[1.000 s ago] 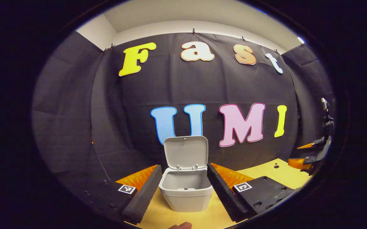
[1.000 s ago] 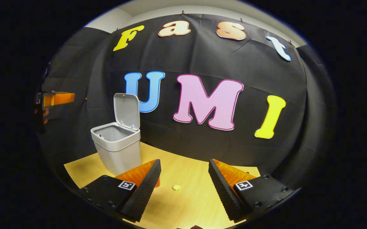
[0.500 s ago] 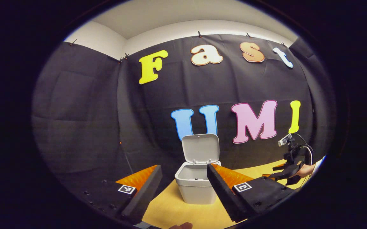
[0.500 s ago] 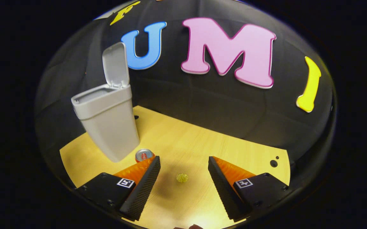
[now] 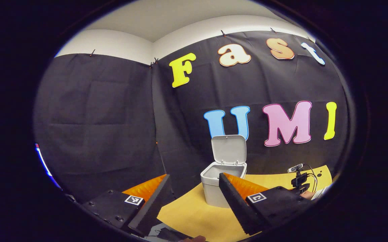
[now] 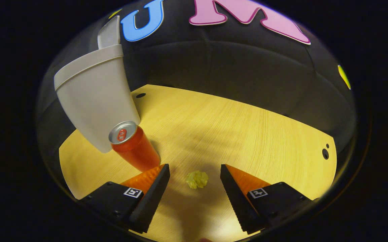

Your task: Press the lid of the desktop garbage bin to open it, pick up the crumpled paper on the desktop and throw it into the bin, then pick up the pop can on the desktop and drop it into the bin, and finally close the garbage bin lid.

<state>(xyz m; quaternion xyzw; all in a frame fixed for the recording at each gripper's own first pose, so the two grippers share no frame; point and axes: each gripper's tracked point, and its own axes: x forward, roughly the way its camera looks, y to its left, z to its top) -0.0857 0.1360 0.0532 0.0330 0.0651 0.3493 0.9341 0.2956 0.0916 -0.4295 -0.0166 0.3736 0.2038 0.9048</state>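
Note:
In the right gripper view a small yellowish crumpled paper [image 6: 197, 179] lies on the wooden desktop [image 6: 234, 127], just ahead of and between the fingers of my right gripper [image 6: 194, 171], which is open above it. A red pop can [image 6: 134, 146] stands upright to the left, next to the grey garbage bin [image 6: 93, 97]. In the left gripper view the garbage bin [image 5: 220, 186] stands with its lid [image 5: 229, 150] raised. My left gripper [image 5: 194, 181] is open and empty, back from the bin. The right gripper's rig [image 5: 300, 181] and a hand show farther right.
Black cloth walls close the booth behind and to the left of the desktop [image 5: 194, 215]. Small dark holes [image 6: 325, 153] mark the desktop's right side, and another hole [image 6: 140, 95] lies behind the bin. The desktop's near left edge [image 5: 162, 218] is close to my left gripper.
My right gripper has dropped toward the desktop, bringing the paper and the can much closer. My left gripper has drawn back and to the left, away from the bin. The lid stays up.

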